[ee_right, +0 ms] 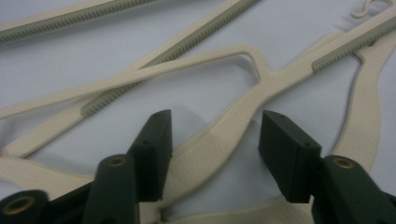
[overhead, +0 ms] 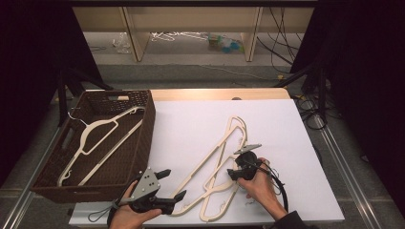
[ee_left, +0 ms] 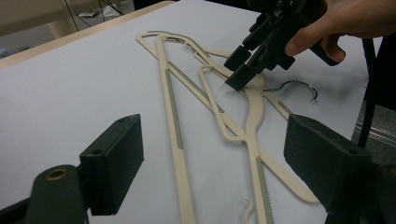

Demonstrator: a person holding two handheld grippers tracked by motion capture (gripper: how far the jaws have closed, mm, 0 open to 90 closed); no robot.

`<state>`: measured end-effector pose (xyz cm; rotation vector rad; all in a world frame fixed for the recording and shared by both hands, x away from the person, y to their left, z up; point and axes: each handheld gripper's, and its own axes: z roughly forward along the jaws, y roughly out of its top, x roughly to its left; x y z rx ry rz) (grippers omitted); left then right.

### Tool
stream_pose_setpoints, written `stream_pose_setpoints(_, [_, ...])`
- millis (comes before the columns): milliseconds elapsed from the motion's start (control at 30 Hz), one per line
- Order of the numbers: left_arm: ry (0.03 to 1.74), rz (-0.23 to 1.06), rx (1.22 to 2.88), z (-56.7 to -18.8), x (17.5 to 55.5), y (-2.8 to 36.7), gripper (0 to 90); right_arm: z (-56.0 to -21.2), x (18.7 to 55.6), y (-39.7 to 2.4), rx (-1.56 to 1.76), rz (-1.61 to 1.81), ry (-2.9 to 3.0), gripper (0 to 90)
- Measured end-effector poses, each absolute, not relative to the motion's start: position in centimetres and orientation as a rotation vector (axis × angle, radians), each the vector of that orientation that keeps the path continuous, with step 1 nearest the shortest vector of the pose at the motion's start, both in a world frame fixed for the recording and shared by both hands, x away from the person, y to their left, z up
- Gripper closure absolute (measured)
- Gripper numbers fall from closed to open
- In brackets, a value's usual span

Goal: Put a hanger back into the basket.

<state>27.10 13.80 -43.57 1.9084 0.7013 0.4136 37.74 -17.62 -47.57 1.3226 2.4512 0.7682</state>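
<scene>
Two cream plastic hangers (overhead: pixel 224 157) lie overlapping on the white table (overhead: pixel 191 119), right of centre. My right gripper (overhead: pixel 232 174) points down onto them. In the right gripper view its jaws (ee_right: pixel 215 126) stand astride one hanger's broad arm (ee_right: pixel 219 140), with a gap at each pad, so it is open. The left gripper view shows that same right gripper (ee_left: pixel 237 70) tip-down on the hangers (ee_left: pixel 252 116), near a metal hook (ee_left: pixel 299 86). My left gripper (overhead: pixel 174 183) hovers near the table's front edge, open with nothing between its fingers (ee_left: pixel 116 154). A third cream hanger (overhead: pixel 102 138) lies in the basket.
A dark brown wicker basket (overhead: pixel 143 129) stands at the table's left edge. Bare white table stretches behind the hangers. Beyond the table are shelf legs, cables on the floor and dark curtains at both sides.
</scene>
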Motion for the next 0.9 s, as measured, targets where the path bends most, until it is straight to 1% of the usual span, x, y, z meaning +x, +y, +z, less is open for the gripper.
stream_pose_setpoints(33, [0.699,0.414,1.912,-43.5,27.1,13.9,20.0,-47.6,37.8,-17.7,1.294,0.778,2.461,52.3])
stream_pose_setpoints(100, [0.701,0.414,1.908,-43.5,27.2,13.9,20.1,-47.5,37.8,-17.9,1.31,0.792,2.461,55.6])
stream_pose_setpoints(167, [0.706,0.41,1.903,-43.6,27.1,13.9,20.1,-47.3,37.9,-18.4,1.357,0.832,2.466,63.3])
stream_pose_setpoints(200, [0.705,0.411,1.904,-43.6,27.1,13.9,20.2,-47.2,38.0,-18.7,1.391,0.864,2.45,64.8])
stream_pose_setpoints(400, [0.699,0.411,1.916,-43.7,27.2,13.8,20.4,-47.2,38.1,-19.0,1.426,0.868,2.445,66.2])
stream_pose_setpoints(467, [0.692,0.41,1.919,-43.8,27.2,13.8,20.5,-47.4,38.2,-18.9,1.446,0.875,2.439,61.9])
stream_pose_setpoints(500, [0.697,0.408,1.919,-43.8,27.2,13.8,20.6,-47.5,38.3,-19.0,1.419,0.862,2.442,61.7])
stream_pose_setpoints(633, [0.695,0.403,1.917,-43.7,27.3,13.8,20.9,-47.4,38.2,-18.7,1.387,0.866,2.455,64.3])
stream_pose_setpoints(733, [0.691,0.405,1.923,-43.8,27.2,13.9,20.9,-47.3,38.2,-18.9,1.391,0.883,2.466,68.8])
stream_pose_setpoints(900, [0.707,0.395,1.912,-43.8,27.2,13.9,21.1,-47.3,38.3,-19.1,1.391,0.888,2.474,70.2])
